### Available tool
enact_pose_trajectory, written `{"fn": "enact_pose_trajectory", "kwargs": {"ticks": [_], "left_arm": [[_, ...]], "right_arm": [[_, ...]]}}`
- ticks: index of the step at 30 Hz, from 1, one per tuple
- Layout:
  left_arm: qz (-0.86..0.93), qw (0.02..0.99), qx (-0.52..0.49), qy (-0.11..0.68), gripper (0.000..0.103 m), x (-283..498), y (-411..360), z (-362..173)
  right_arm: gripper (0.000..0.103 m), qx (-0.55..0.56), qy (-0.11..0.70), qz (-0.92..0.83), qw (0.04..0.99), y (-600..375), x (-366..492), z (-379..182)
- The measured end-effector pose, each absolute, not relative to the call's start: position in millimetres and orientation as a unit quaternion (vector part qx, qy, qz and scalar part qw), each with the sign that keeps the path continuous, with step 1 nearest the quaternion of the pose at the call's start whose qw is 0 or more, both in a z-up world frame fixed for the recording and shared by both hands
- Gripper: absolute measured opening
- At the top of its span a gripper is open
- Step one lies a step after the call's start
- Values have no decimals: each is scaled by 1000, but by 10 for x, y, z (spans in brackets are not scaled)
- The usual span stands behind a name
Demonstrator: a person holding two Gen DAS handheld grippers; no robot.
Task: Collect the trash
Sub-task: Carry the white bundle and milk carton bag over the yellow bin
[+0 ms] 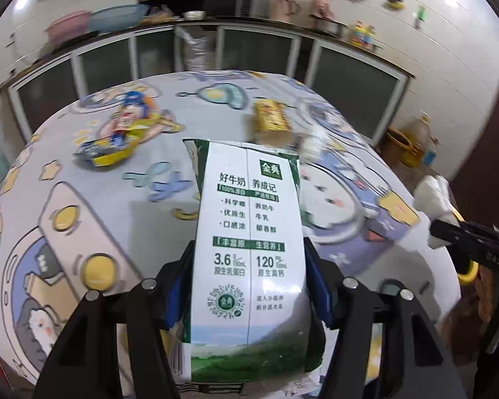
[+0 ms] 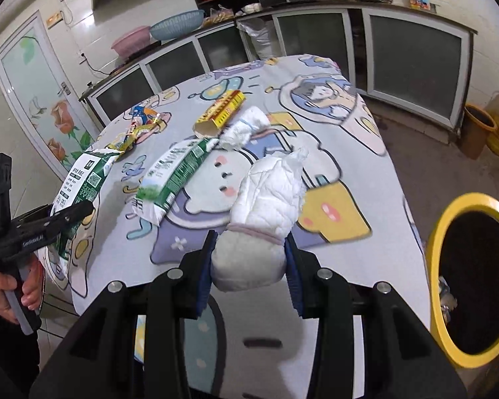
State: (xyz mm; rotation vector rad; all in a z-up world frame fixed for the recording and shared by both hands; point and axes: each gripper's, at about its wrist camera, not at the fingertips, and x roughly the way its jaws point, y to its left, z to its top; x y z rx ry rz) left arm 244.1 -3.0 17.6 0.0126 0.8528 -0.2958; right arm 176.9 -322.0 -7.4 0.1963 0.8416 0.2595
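Note:
My left gripper point(image 1: 249, 256) is shut on a white and green milk carton point(image 1: 249, 219), lifted above the table; the right wrist view shows that carton point(image 2: 80, 179) at the left. My right gripper point(image 2: 251, 242) is shut on a white crumpled diaper-like wad point(image 2: 269, 199), seen at the right edge of the left wrist view as a white wad point(image 1: 435, 193). On the table lie a flattened green and white carton point(image 2: 173, 173), a yellow box point(image 2: 221, 113), a smaller white wad point(image 2: 246, 126) and snack wrappers point(image 2: 139, 129).
A cartoon-print cloth point(image 2: 349, 166) covers the table. A yellow-rimmed bin point(image 2: 437, 242) with a dark inside stands low at the table's right side. A person's hand point(image 2: 3, 286) holds the left gripper's handle. Cabinets and a counter run along the back wall.

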Motion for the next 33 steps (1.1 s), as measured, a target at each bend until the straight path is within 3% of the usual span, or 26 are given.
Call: {"fn": "enact_pose_trajectory", "kwargs": {"ticks": [33], "left_arm": [[-341, 856, 110, 372, 57, 2129, -2499, 377]], "right_arm": [[37, 186, 361, -59, 912, -5017, 1036, -152]]}}
